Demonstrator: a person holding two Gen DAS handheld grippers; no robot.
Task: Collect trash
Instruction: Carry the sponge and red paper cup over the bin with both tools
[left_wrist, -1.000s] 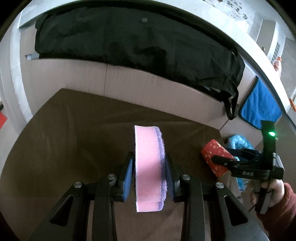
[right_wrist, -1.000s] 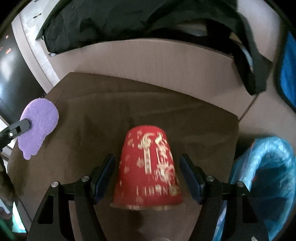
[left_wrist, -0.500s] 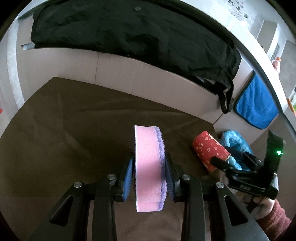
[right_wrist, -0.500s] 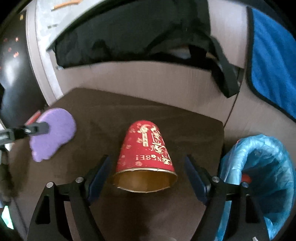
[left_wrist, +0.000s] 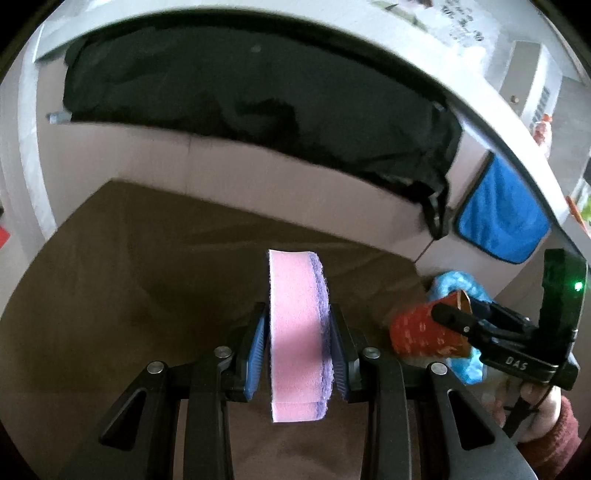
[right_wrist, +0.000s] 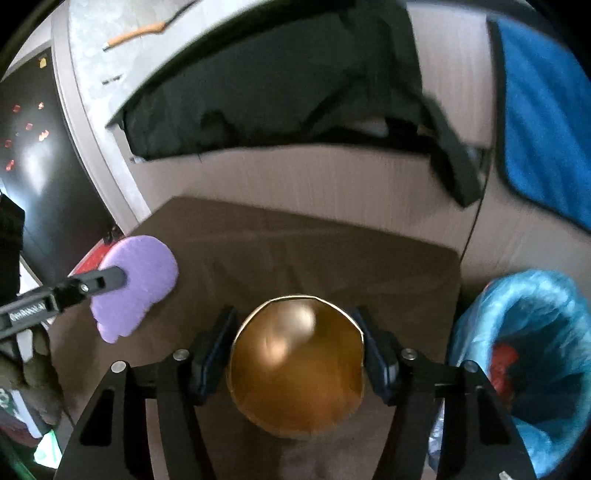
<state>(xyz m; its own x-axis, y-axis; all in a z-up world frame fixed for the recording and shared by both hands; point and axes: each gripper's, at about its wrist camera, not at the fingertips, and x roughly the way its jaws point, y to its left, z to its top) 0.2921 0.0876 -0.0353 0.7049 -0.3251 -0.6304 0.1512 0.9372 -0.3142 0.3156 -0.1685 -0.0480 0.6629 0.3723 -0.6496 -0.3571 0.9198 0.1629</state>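
Left hand-held gripper, bottom centre of the left view: both pads clamped on a sponge. The sponge stands on edge, pink foam with a thin purple scrub layer on its right face, and sticks out past the fingertips. In the right view its purple face shows at mid-left, pinched at the tip of the left gripper.

Right hand-held gripper, bottom centre of the right view: jaws closing on a paper cup, pads against both sides of the rim. The cup's mouth faces the camera: gold-brown inside, thin pale rim slightly out of round. In the left view the cup sits at lower right, red outside with small pale marks, lying sideways in the right gripper's fingers. A hand in a dark red sleeve holds that gripper.

Under both: brown counter.

Lower right of the right view: bin with blue bag, just beside the counter's edge, something red inside.

Further back: beige panel, black cloth draped over it, blue towel at right.
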